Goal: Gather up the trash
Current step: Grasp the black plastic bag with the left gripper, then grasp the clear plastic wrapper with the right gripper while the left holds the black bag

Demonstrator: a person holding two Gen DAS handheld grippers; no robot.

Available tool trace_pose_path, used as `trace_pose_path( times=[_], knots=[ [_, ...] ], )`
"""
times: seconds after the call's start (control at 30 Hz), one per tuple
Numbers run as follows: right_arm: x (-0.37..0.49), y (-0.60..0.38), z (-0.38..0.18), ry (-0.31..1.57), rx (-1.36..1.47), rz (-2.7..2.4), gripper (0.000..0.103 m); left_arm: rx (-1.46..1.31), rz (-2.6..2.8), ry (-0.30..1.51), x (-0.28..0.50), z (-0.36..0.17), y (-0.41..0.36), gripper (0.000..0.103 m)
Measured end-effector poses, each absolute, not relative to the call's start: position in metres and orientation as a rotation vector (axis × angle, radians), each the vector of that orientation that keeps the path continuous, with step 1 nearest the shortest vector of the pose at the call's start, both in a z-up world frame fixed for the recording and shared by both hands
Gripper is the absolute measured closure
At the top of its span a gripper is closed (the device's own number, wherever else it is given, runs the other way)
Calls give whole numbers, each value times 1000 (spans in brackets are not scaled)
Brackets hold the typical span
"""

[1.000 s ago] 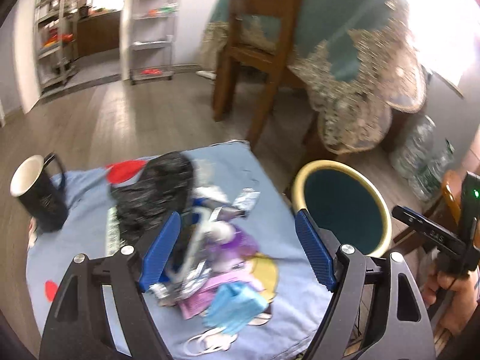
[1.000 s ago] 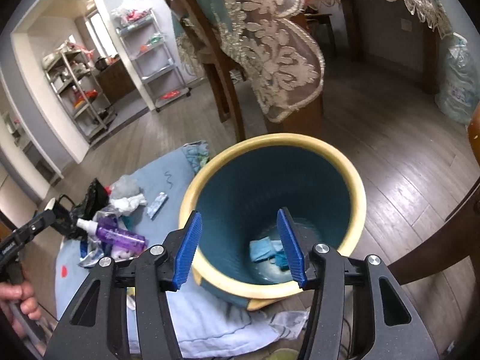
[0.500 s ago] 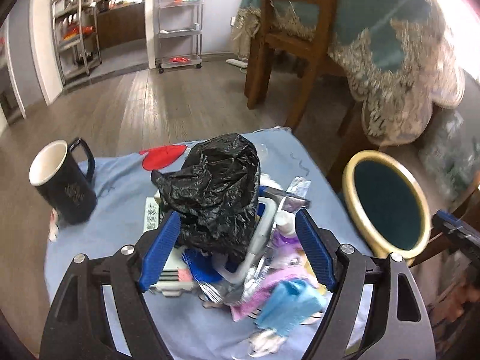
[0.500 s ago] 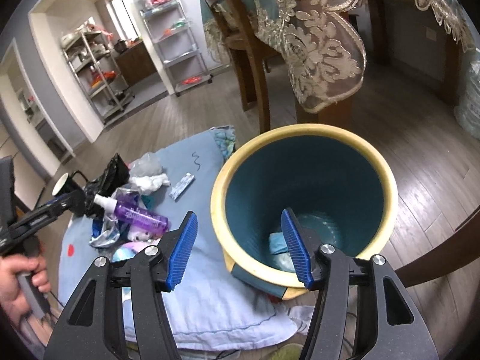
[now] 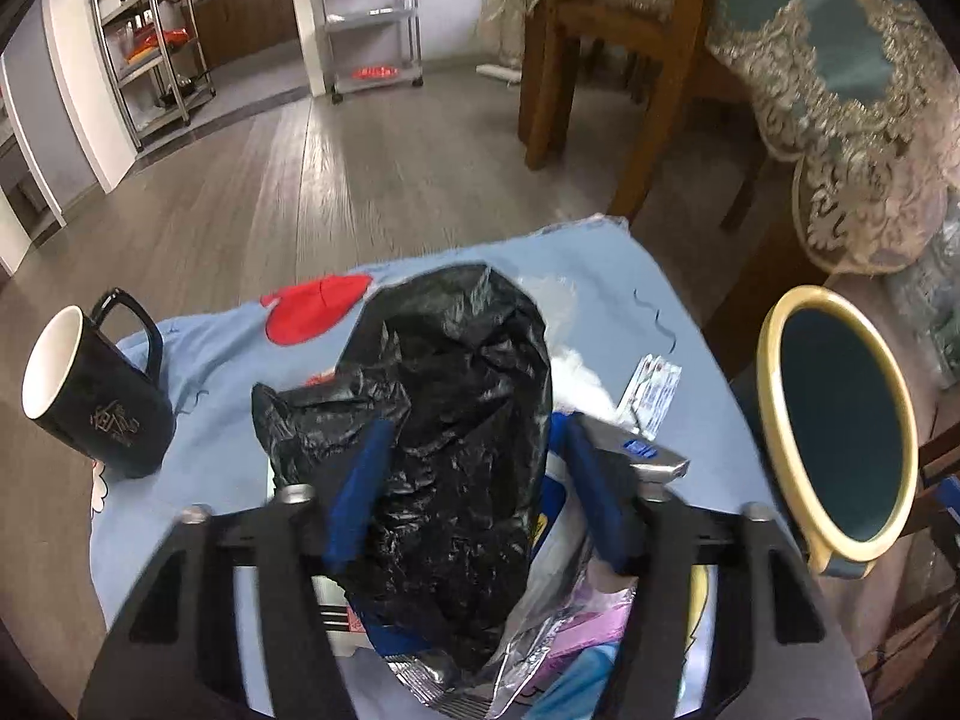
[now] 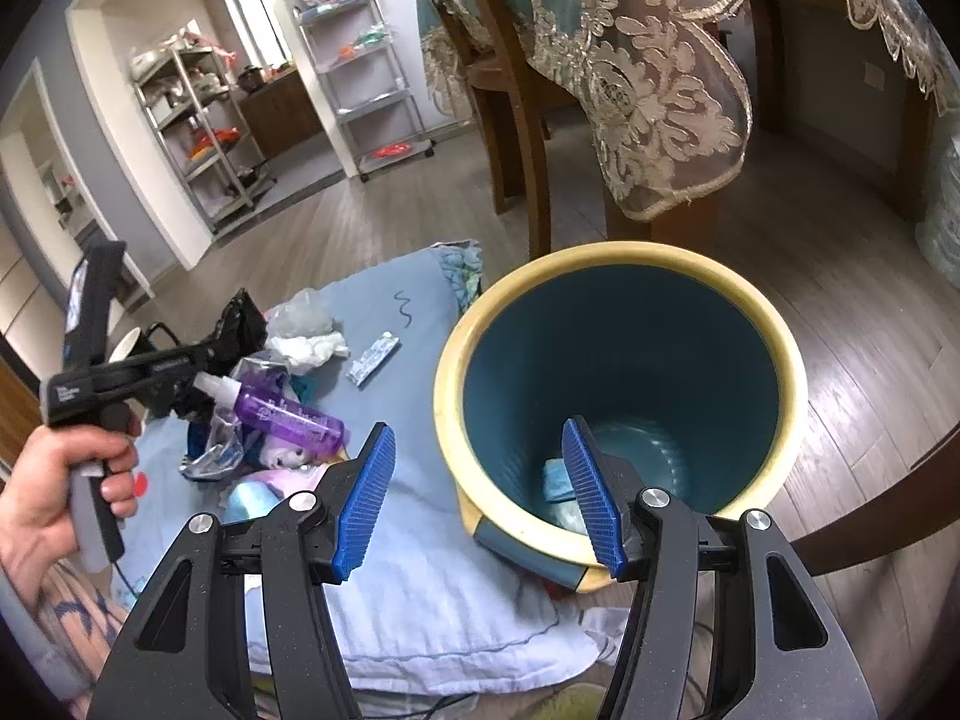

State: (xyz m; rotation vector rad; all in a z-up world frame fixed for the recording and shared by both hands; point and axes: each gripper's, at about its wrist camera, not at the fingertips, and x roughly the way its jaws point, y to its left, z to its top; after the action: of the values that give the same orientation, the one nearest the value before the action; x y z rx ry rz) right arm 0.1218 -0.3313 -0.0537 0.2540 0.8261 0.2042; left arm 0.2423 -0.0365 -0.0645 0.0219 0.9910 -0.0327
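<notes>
Glossy crinkled black on the bag (image 5: 456,420). Pale blue on the cloth (image 5: 600,276), with a red patch at its 11 o'clock. Black outside, white inside, pale lettering on the mug (image 5: 90,396). Cream-yellow rim, ribbed teal interior on the bin (image 6: 624,270). Translucent purple on the bottle (image 6: 288,414), white cap. Blue ribbed pads (image 6: 366,504), black frames. Beige floral lace over teal on the tablecloth (image 6: 648,78).

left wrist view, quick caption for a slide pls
Left gripper closing around a crumpled black plastic bag on the trash pile, bin waiting to the right.
</notes>
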Motion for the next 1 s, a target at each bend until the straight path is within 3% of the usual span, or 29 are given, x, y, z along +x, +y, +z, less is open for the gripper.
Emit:
trace_pose_path(
  times=[0.1,0.17,0.23,0.77,1.0],
  knots=[
    [125,-326,-52,824,247,222,43,8,-36,994,238,-64,-29,70],
    [126,-319,-49,819,246,250,43,-10,-42,983,234,-60,-20,89],
    [128,-312,-46,813,247,275,43,-24,-40,965,229,-54,-11,98],
    [217,-222,-36,887,191,555,43,-130,18,803,182,32,71,100],
    [281,-172,-59,990,152,617,43,-187,27,786,172,32,98,100]
  ],
)
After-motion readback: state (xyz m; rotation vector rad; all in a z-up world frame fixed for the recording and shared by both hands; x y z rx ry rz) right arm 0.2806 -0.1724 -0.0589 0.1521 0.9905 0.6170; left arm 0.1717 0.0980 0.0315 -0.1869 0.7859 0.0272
